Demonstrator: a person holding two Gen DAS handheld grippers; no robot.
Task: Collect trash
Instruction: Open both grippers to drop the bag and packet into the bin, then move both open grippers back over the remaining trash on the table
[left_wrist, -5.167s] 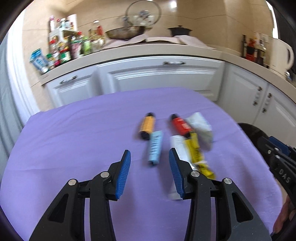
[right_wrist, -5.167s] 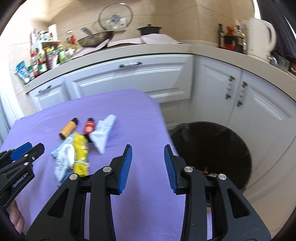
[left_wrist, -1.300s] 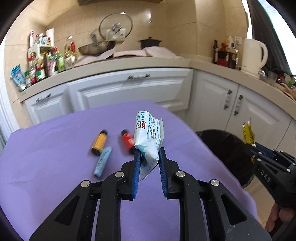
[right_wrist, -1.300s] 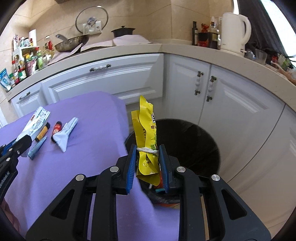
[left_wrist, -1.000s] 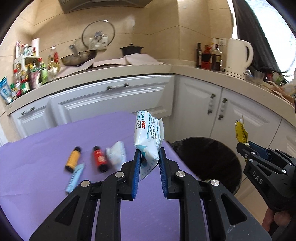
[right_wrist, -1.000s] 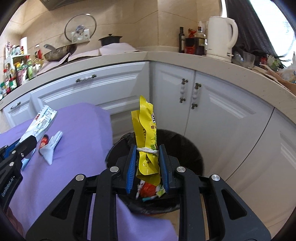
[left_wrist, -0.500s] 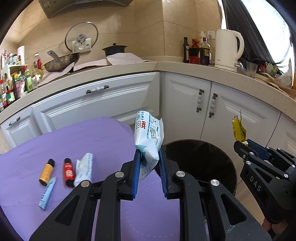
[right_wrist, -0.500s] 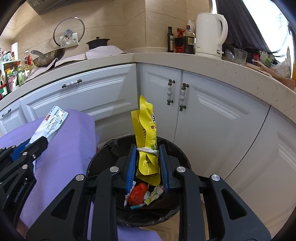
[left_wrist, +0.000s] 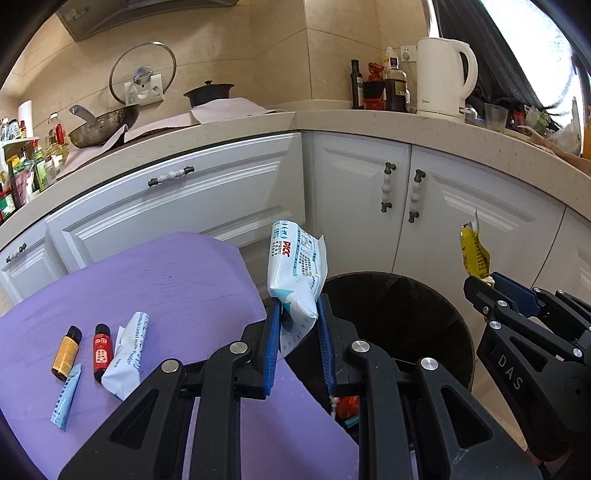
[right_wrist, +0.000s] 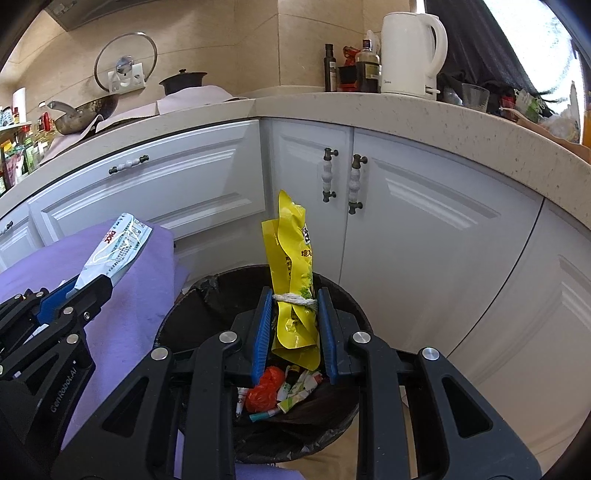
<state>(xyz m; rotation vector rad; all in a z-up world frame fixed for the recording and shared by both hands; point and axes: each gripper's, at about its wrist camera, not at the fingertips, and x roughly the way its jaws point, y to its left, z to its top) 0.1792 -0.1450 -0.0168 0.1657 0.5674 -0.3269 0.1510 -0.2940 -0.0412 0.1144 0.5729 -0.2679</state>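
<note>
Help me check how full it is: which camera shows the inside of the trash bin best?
The right wrist view: it looks down into the trash bin, showing wrappers and red trash at the bottom. The left wrist view shows its dark rim from the side, with the tongs blocking most of the contents.

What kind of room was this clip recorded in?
A home kitchen, most likely: a stone countertop over white cabinets, with a wok, a white electric kettle and sauce bottles on it, and a black trash bin on the floor.
</note>
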